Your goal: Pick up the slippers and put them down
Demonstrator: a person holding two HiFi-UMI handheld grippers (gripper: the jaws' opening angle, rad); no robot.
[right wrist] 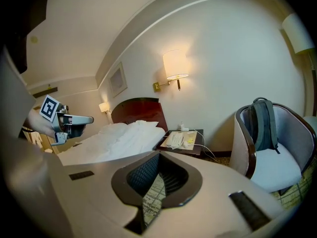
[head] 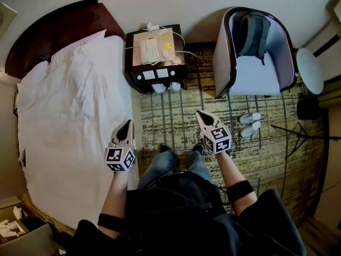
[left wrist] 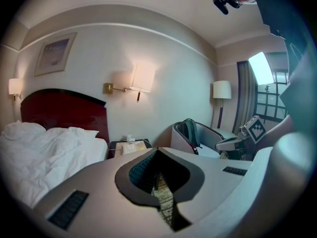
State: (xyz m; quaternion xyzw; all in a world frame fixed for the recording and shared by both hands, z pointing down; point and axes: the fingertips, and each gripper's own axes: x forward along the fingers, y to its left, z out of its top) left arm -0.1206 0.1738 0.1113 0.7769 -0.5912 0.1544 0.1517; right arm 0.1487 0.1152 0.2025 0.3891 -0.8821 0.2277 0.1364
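Left gripper [head: 128, 124] and right gripper [head: 200, 114] jaws clenched, empty. Open carpet [head: 170, 119] bounded by bed [head: 69, 116] edge at 9, armchair [head: 256, 73] at 1. Slippers [head: 249, 118] at 3, tripod [head: 298, 136] beside.

A patterned carpet [head: 176, 116] covered the floor. A pair of white slippers [head: 250, 125] lay side by side on it, just in front of an armchair [head: 256, 79] whose seat held an upright backpack [head: 253, 33]. Between armchair and bed [head: 69, 121] stood a dark bedside desk [head: 129, 52] carrying a white telephone [head: 150, 50] on a paper mat, with cables trailing off the back. Two pale items [head: 166, 87], possibly more slippers, sat at its foot. The bed bore a rumpled white duvet and pillows [head: 85, 44].
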